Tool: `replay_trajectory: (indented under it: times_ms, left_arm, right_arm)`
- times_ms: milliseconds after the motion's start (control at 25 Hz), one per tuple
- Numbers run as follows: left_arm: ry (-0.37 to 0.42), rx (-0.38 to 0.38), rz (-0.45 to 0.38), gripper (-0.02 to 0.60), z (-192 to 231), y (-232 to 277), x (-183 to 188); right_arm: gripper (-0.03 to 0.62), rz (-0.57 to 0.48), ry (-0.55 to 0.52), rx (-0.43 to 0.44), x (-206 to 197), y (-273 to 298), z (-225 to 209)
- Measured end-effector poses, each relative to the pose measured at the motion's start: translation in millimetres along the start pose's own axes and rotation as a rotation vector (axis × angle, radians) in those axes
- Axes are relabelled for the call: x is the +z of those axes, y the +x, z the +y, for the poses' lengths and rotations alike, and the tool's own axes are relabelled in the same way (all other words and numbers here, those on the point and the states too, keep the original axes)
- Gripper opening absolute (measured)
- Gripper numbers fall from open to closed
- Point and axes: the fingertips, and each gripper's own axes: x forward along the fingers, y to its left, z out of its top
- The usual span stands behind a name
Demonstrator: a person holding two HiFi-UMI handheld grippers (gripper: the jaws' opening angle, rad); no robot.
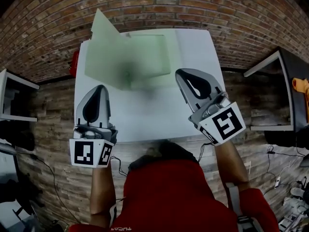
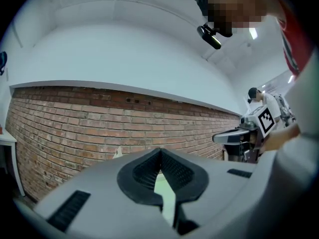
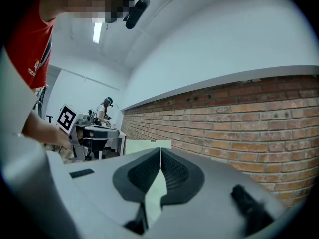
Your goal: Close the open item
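The green item was blurred in the head view, and its kind could not be told. In both gripper views only its top edge showed. A red thing was largely hidden behind the table. An orange thing was cut off at the right edge.

Far wall: red brick ran below, plain white wall rose above.
Floor: wood-look planks; cables trailed near right.
Table: white top stood near the brick.
Right: a white-edged desk.
Light: a ceiling strip glowed.
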Motion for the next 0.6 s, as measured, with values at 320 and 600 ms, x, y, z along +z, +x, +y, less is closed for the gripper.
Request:
replay_trajectory:
  times_ms: [320,600]
  left_arm:
    - [0.011,0.084,0.027,0.012,-8.9,24.0,-9.9]
    - [-0.006,0.19,0.063,0.014,14.7,16.6,-26.7]
  right_arm:
    - [0.032,-0.033,0.02,0.121,-2.4,21.5,-7.1]
    - [0.032,-0.007,0.009,0.139,-14.4,41.7,-10.4]
